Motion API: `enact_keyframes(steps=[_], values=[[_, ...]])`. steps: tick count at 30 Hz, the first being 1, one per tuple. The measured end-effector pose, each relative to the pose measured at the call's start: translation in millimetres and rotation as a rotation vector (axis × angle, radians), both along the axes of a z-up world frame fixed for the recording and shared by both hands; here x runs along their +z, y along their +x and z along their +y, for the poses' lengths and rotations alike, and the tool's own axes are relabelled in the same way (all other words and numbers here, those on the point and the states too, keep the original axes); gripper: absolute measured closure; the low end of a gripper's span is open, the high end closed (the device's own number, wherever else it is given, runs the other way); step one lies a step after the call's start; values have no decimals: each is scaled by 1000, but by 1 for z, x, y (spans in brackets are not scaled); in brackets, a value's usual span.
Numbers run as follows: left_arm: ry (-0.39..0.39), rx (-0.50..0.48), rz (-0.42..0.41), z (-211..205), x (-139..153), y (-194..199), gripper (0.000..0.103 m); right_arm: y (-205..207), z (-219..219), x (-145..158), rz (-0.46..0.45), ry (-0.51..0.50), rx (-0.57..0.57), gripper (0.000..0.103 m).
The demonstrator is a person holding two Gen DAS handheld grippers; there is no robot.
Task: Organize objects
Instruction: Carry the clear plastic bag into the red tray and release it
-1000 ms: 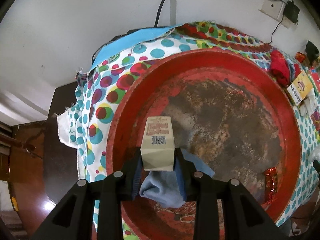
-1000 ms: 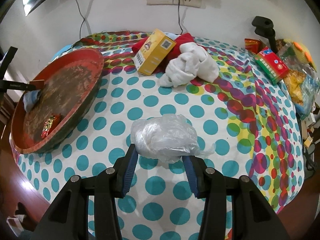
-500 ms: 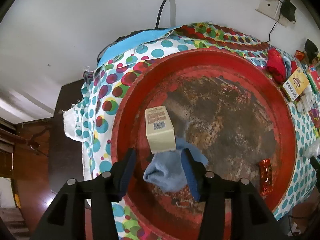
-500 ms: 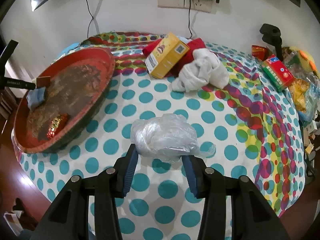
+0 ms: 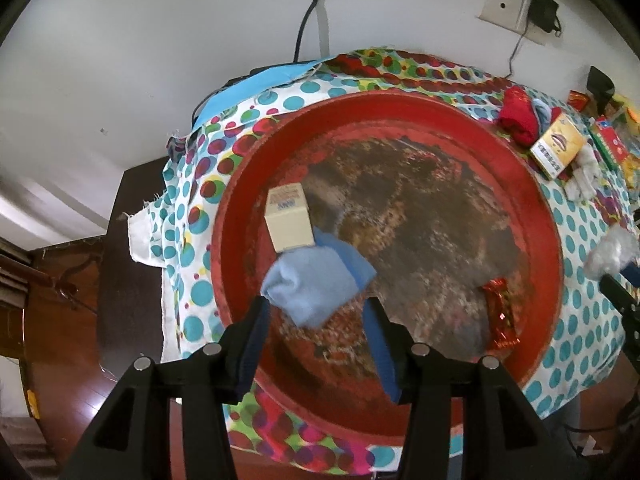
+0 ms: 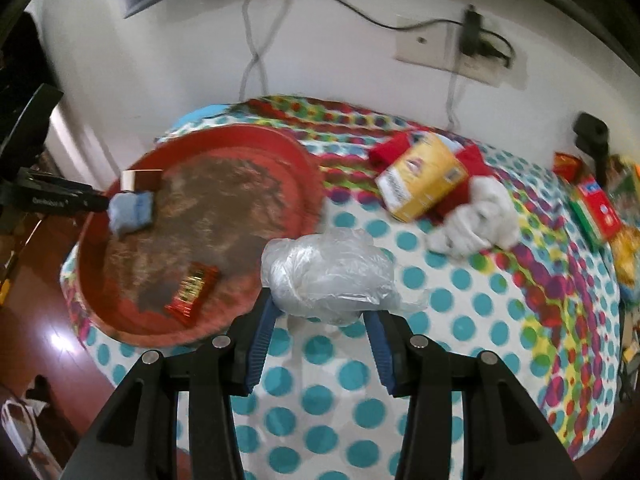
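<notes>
A big round red tray (image 5: 540, 216) (image 6: 308, 168) lies on the dotted tablecloth. In it are a small beige box (image 5: 289, 218) (image 6: 129, 179), a blue cloth (image 5: 316, 282) (image 6: 130, 210) and a red snack wrapper (image 5: 500, 314) (image 6: 192, 288). My left gripper (image 5: 316, 316) is open and empty, just behind the blue cloth. My right gripper (image 6: 318, 314) is shut on a crumpled clear plastic bag (image 6: 328, 272) and holds it above the cloth beside the tray's near rim.
On the table's far side lie a yellow box (image 6: 424, 176), a red cloth (image 6: 394, 150), a white cloth (image 6: 476, 216), a red-green box (image 6: 596, 208) and snack bags (image 6: 628, 240). Wall sockets with cables (image 6: 452, 48) are behind. Dark wood floor (image 6: 32, 288) lies left.
My left gripper has let go of the beige box, opened and drawn back; the box now rests in the tray. My right gripper has carried the plastic bag left toward the tray.
</notes>
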State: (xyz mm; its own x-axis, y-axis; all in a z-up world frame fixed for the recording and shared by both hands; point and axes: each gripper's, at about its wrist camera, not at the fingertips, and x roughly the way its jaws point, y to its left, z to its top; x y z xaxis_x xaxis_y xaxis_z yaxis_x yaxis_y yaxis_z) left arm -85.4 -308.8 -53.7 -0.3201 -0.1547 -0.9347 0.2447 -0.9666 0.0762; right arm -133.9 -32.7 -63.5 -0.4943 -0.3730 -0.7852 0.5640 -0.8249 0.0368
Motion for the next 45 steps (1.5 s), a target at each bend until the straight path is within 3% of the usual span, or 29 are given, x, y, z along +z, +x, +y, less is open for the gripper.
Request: enact_keyframes(steps=[13,27,45], values=[[5,-17,-7,9,1,29,54,22,-65,2,-4,-10,162,61],[-1,21,12,-16,13,57,54,37,-129,-12,-40,29,302,61],[19,82,-13,-46,2,81,54,43,-181,-30,-78,64,376,60]])
